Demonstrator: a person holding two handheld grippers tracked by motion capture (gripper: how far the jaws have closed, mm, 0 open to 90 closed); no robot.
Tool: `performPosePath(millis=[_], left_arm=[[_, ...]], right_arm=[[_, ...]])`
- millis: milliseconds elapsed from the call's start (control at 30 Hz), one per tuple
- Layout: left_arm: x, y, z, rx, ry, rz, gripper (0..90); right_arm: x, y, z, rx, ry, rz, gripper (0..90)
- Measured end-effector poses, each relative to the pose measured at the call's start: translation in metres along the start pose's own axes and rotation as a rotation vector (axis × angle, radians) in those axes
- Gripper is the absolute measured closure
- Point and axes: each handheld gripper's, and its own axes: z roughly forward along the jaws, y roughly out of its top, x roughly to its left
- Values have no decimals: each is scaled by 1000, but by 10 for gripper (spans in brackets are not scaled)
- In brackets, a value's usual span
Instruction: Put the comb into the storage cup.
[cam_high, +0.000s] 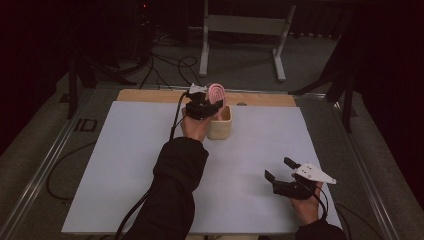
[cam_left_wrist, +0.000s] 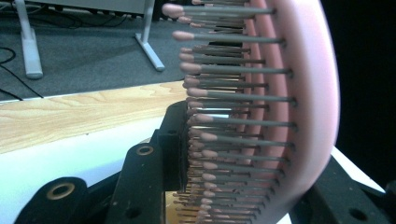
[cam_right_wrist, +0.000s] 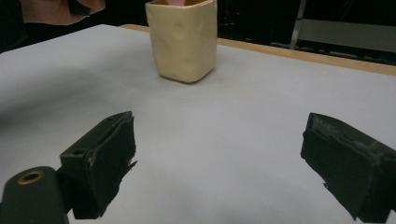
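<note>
A pink hairbrush (cam_high: 217, 92) with grey, pink-tipped bristles stands upright, its lower end down in a cream square cup (cam_high: 220, 124) at the far middle of the white table cover. My left gripper (cam_high: 207, 106) is shut on the brush head just above the cup's rim. In the left gripper view the hairbrush (cam_left_wrist: 299, 116) sits between the jaws, bristles against the left jaw. My right gripper (cam_high: 278, 169) rests open near the front right, with nothing in it. In the right gripper view the cup (cam_right_wrist: 183, 39) stands ahead of the open right gripper (cam_right_wrist: 219, 154).
A white sheet (cam_high: 125, 165) covers the table, with a wooden strip (cam_high: 150, 95) along its far edge. Cables and a grey metal stand (cam_high: 240, 30) lie on the floor beyond. A dark-sleeved forearm (cam_high: 175, 185) reaches across the middle.
</note>
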Motion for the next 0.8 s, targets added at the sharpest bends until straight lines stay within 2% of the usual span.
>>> performPosePath(millis=[300,500,633,800], left_arm=[[4,-2,1,16,8,-1,595],[7,-5,-1,8,16,-9,571],[9,-7,1,30,27,-12,525],[10,-8,2,33,35,-22,475]], right_arm=[[-1,0,0,1,-1,4,96],[0,0,0,0,-2,3,96],[0,0,0,0,-1,6,96],[-1,-1,0,2,0,3,96]])
